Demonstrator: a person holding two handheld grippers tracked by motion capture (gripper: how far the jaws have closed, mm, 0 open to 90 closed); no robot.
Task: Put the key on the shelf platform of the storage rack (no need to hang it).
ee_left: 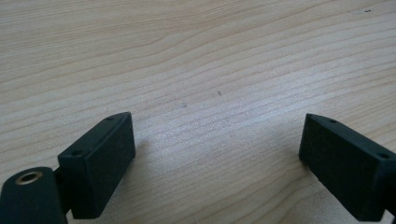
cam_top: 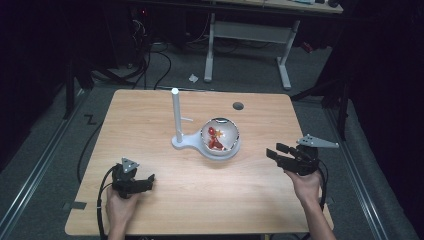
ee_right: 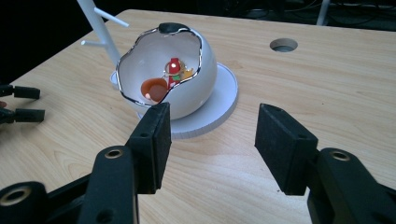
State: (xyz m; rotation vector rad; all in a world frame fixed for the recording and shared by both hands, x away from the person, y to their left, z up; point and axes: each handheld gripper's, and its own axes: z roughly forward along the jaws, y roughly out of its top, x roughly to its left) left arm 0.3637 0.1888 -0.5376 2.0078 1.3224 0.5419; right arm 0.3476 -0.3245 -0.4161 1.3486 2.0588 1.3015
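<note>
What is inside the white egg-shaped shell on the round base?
Inside the shell there are small red and orange pieces, one with a bit of green. The shell wall covers their lower parts, so I cannot tell what they are.

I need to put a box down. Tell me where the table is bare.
Bare wood spans the near edge of the table between the left claw and right claw. The far-left corner is also free. The middle is crowded by the egg-shaped bowl and white post stand.

Bare tabletop [ee_left: 210, 70] ahead of left gripper [cam_top: 148, 181]; ahead of right gripper [ee_right: 210, 140], egg-shaped bowl [ee_right: 196, 88] and white post [ee_right: 100, 32] block the way.
</note>
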